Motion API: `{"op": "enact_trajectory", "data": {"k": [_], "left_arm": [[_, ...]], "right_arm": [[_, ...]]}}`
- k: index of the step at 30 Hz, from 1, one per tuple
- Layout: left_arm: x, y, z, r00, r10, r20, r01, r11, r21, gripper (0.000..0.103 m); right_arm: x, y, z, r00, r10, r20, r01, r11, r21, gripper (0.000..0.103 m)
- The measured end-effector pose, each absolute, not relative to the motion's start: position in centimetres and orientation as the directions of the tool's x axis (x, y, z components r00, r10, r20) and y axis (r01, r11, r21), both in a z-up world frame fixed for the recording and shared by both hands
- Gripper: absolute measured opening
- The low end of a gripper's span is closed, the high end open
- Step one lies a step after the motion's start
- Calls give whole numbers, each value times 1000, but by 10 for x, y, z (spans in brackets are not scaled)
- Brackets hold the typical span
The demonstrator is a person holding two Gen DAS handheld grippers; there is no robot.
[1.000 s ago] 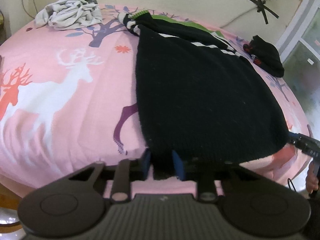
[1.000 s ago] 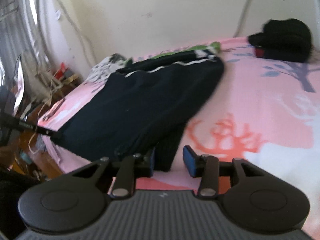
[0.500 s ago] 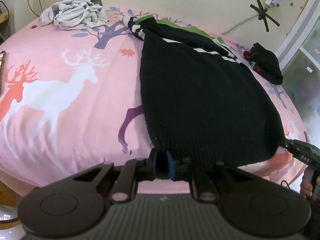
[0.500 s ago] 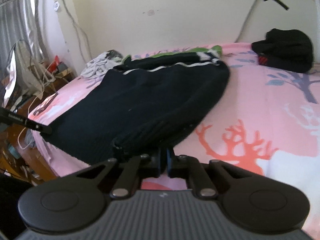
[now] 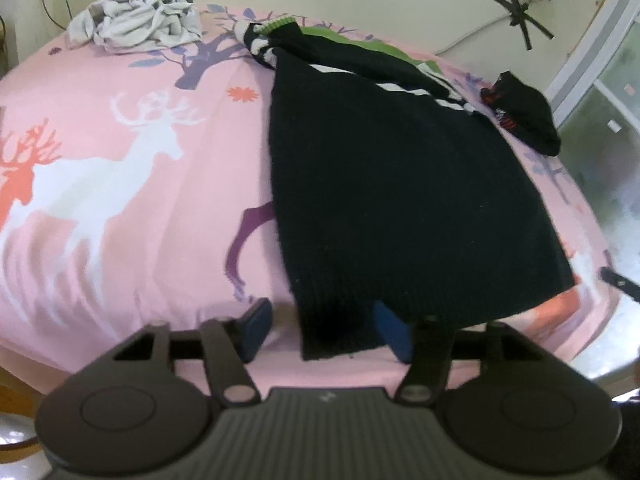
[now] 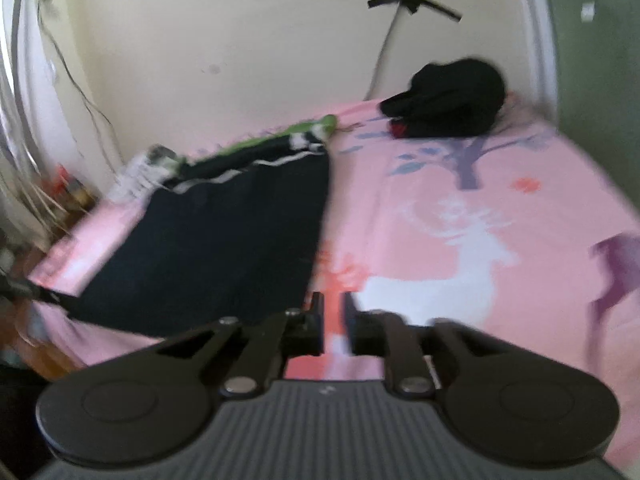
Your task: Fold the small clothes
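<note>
The black knitted sweater with white stripes and a green collar [image 5: 400, 184] lies flat across the middle of the pink deer-print bedsheet [image 5: 120, 200], hem toward the bottom of the left wrist view. Its lower left corner hangs down between the blue pads of the left gripper [image 5: 326, 330], whose jaws are opening, so the pads stand clear of the knit on both sides. In the right wrist view (pretty blurry) the sweater sits left of centre, and the right gripper [image 6: 333, 328] is just off its lower right corner with a narrow gap that's opening, only sheet between the fingers. A crumpled white-grey cloth [image 5: 136, 26] sits upper left, a bundled black garment [image 5: 524, 114] upper right.
</note>
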State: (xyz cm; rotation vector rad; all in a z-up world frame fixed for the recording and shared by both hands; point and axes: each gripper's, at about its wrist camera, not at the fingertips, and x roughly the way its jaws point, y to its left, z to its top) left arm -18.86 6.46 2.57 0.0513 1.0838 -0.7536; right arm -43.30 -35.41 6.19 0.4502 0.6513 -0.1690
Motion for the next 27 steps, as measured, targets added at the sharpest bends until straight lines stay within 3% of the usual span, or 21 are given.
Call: {"op": "enact_trajectory", "data": {"k": [1,2,4,5,6,7,9,12,20,27], "left_arm": [[-189,64,27,243,-534,-810,578,750,-321,64],[-190,65,28,238,-540,-807,578,747,-330,72],[-189,67,28,225,-555,-801,569,742,-354,78],[-187,67,26,215,-556,-803,559,744,-365,73],[-186,66,23,207,-551,-809,549,749,-370,67],[-184,65,19,199,-543,-816,541,755,-370,53],[-184,60,21,216,-528,-821,551,760,-344,11],[-182,58,21,210,-518,-829,551,763,-337,9],[-169,86,60,230,-652,-723,528,707,-470,9],[-92,43,105,376,-672,-638,515,724,-459,9]], "right_arm": [[-428,-351,58,783,2,-622,289,884,367,49],[-423,-349,53,779,21,-627,280,883,376,55],[-410,-344,45,767,54,-639,256,887,383,54],[-405,-342,41,760,70,-646,246,889,386,53],[-398,-340,37,753,93,-651,231,890,393,48],[-394,-337,35,751,108,-651,215,893,396,35],[-386,-328,33,739,132,-661,173,911,375,20],[-382,-322,39,740,124,-661,144,931,335,10],[-392,-361,76,805,85,-587,175,911,373,4],[-282,-413,118,889,95,-447,122,894,432,5]]}}
